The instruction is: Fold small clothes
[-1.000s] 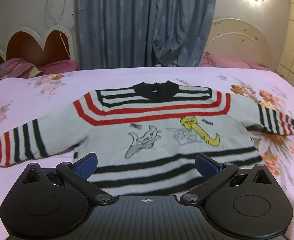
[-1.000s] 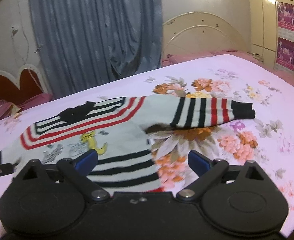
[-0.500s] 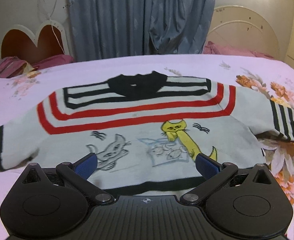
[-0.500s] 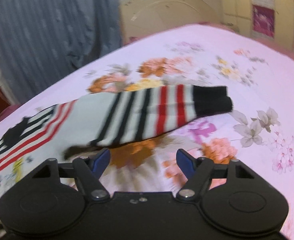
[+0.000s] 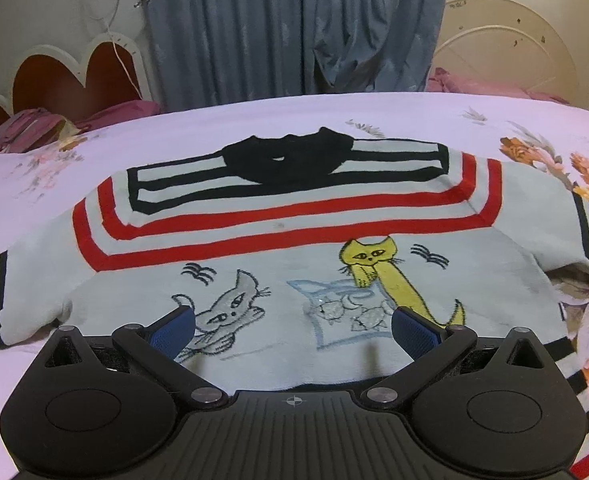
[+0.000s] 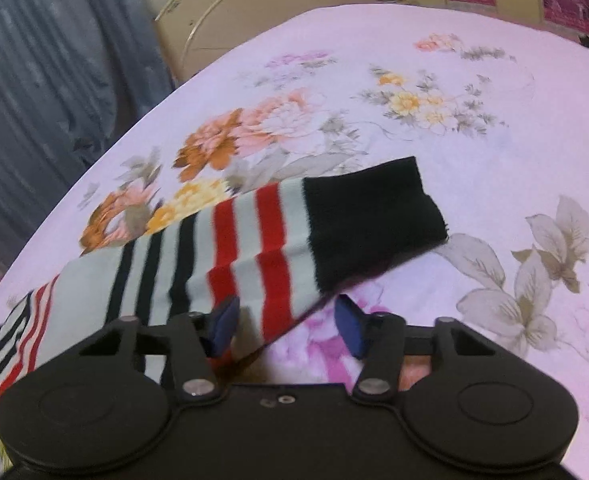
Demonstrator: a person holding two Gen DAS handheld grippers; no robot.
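Your left gripper (image 5: 292, 322) hangs low over the front of the sweater (image 5: 294, 240), jaws wide apart and holding nothing, its blue pads (image 5: 174, 326) either side of the cat drawings. The sweater lies face up and flat on the bed (image 5: 394, 112), black collar (image 5: 282, 158) at 12 o'clock from you, hem nearest you, sleeves spread toward 9 and 3 o'clock. That spread suits a fold: both sleeves can come in over the chest before the body is doubled. The left gripper seems placed to pin or wait over the middle while the other side works.

Your right gripper (image 6: 286, 326) is down at the right sleeve (image 6: 234, 256), which runs from about 9 o'clock out to the black cuff (image 6: 370, 224) near 1 o'clock. The jaws stand partly apart with the striped sleeve edge between them; the left pad (image 6: 224, 320) looks to be touching the cloth, though blur makes contact uncertain. They have not closed on it. My guess is you are about to pinch here, just short of the cuff, so the sleeve lifts as one strip and swings in over the chest.

The bed carries a pale pink sheet printed with large flowers (image 6: 214, 140), soft and likely to drag with the knit. Beyond it hang blue curtains (image 5: 294, 28), with a heart-shaped headboard (image 5: 74, 68) at 10 o'clock and a cream arched headboard (image 5: 506, 52) at 2 o'clock.
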